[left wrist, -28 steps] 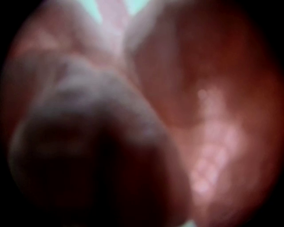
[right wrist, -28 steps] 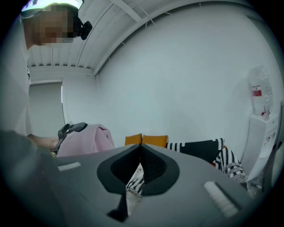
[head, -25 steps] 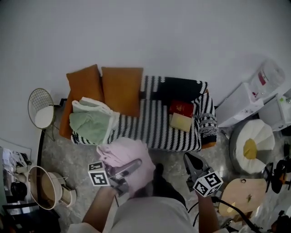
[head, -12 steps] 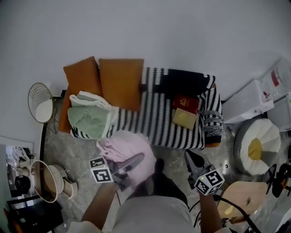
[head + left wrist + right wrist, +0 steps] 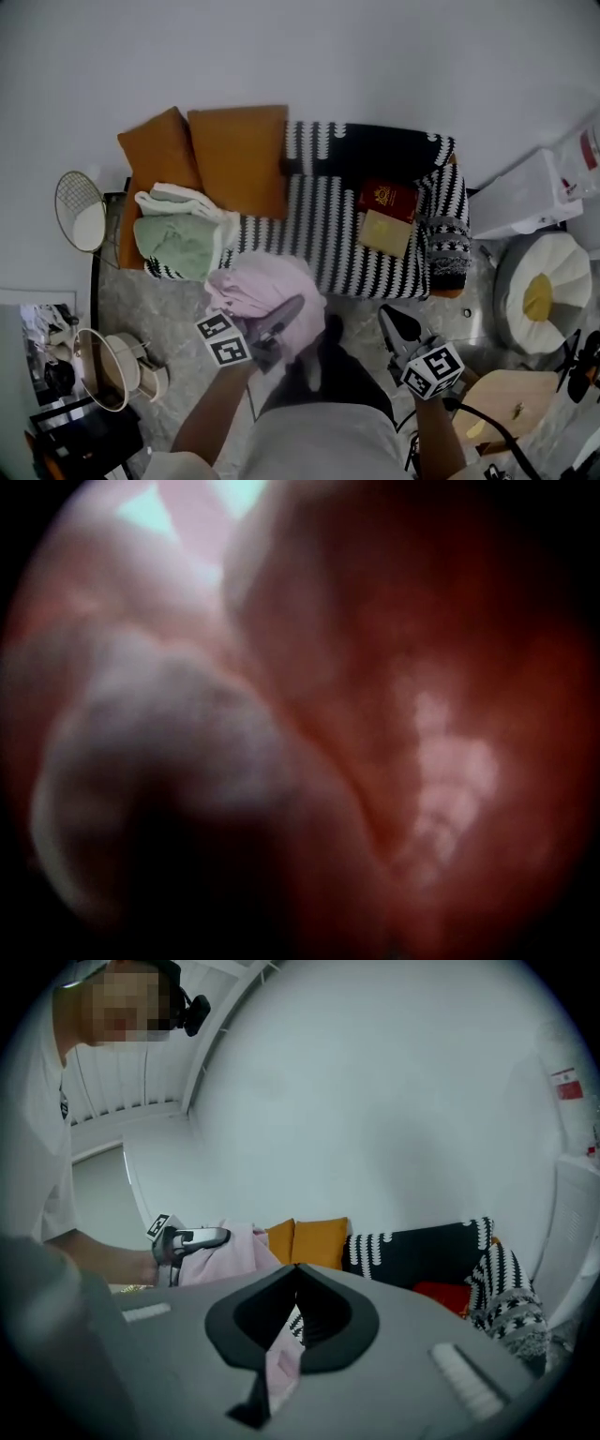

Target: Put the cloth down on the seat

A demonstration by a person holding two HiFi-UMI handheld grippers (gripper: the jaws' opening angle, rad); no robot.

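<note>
Gripping the pink cloth (image 5: pixel 261 281) in your left gripper (image 5: pixel 292 307), you hold it bunched up in the air, in front of the seat (image 5: pixel 328 246) and not lying on it. From the head view it overlaps the seat's front edge, towards the left half. The fabric wraps the jaws and fills the left gripper view with blurred pink folds, and the head view shows the cloth hanging from the claw. Your right gripper (image 5: pixel 394 323) sits to the lower right, clear of the seat, its black jaws pressed together at the tips. A pale pink sliver shows in the gap behind them, too small to identify. On the striped cover (image 5: pixel 319 217) lie a green and white bundle (image 5: pixel 178 242), two orange cushions (image 5: pixel 225 157) and a red book (image 5: pixel 389 199).
</note>
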